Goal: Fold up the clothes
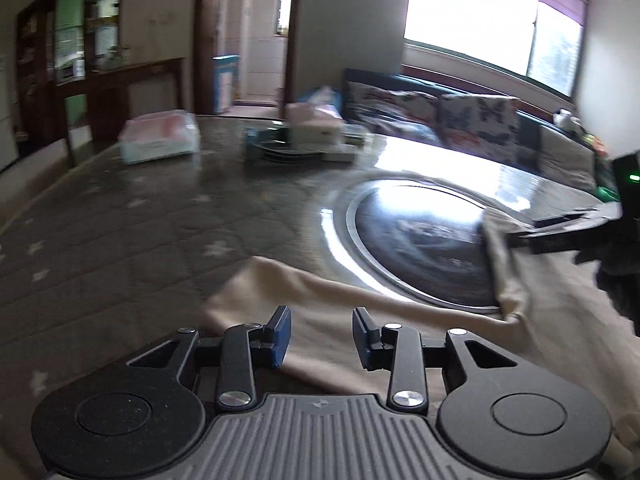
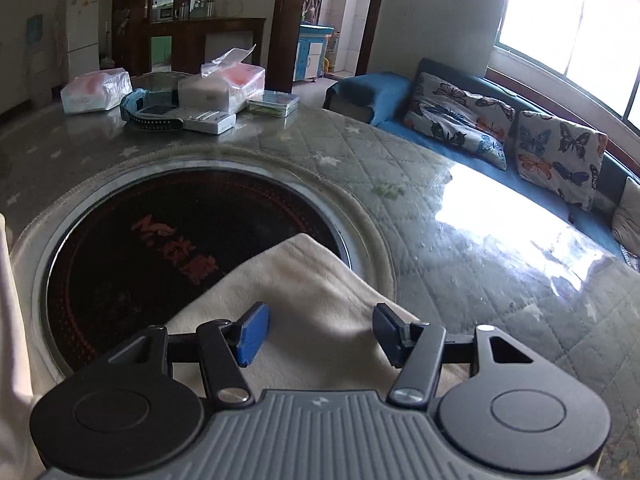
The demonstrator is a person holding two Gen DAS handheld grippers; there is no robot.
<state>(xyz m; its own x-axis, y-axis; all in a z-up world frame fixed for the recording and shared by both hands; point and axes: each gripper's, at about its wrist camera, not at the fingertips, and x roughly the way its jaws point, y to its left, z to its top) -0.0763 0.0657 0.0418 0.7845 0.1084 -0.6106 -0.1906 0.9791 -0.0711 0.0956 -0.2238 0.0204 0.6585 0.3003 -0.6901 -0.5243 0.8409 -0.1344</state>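
A cream garment (image 1: 320,292) lies flat on the table under my left gripper (image 1: 322,334), which is open and empty just above it. The right gripper's black fingers (image 1: 560,236) show at the right edge of the left wrist view, over the garment's raised fold. In the right wrist view a corner of the cream garment (image 2: 304,280) lies over the dark round hotplate (image 2: 160,240). My right gripper (image 2: 320,334) is open above that corner, holding nothing.
The table (image 2: 440,208) has a quilted star-pattern cover under glass. At its far side stand tissue packs (image 2: 96,90), a white box (image 2: 222,88), a small device (image 2: 160,114) and a clear tray (image 2: 274,104). A blue sofa with butterfly cushions (image 2: 560,152) runs along the right.
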